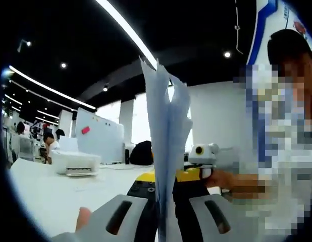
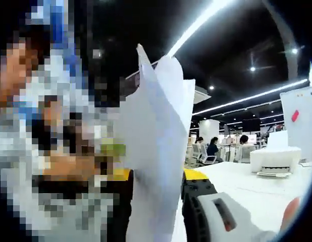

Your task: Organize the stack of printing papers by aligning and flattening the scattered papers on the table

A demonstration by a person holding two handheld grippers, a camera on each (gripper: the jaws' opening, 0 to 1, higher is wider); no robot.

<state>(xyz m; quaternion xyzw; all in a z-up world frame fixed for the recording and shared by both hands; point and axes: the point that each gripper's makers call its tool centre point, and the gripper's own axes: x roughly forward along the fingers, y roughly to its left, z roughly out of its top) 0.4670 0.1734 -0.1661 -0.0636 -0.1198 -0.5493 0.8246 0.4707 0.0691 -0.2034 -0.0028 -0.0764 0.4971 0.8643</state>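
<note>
A stack of white printing papers [image 1: 166, 131] stands upright and edge-on between the grey jaws of my left gripper [image 1: 163, 204], which is shut on its lower edge. The sheets fan apart unevenly at the top. My right gripper [image 1: 199, 169], black with a yellow band, faces it from the far side of the stack. In the right gripper view the same papers [image 2: 158, 141] rise from my right gripper [image 2: 163, 222], shut on them; one grey jaw shows at the right, the other is hidden behind the sheets. The left gripper [image 2: 120, 176] sits just beyond.
A white table [image 1: 50, 194] spreads below, also seen as the table [image 2: 247, 186]. A white printer [image 1: 75, 162] stands on it, the same printer [image 2: 274, 161]. A whiteboard [image 1: 98, 133] stands behind. A person's hand [image 1: 234, 184] holds the right gripper. People sit at desks far off.
</note>
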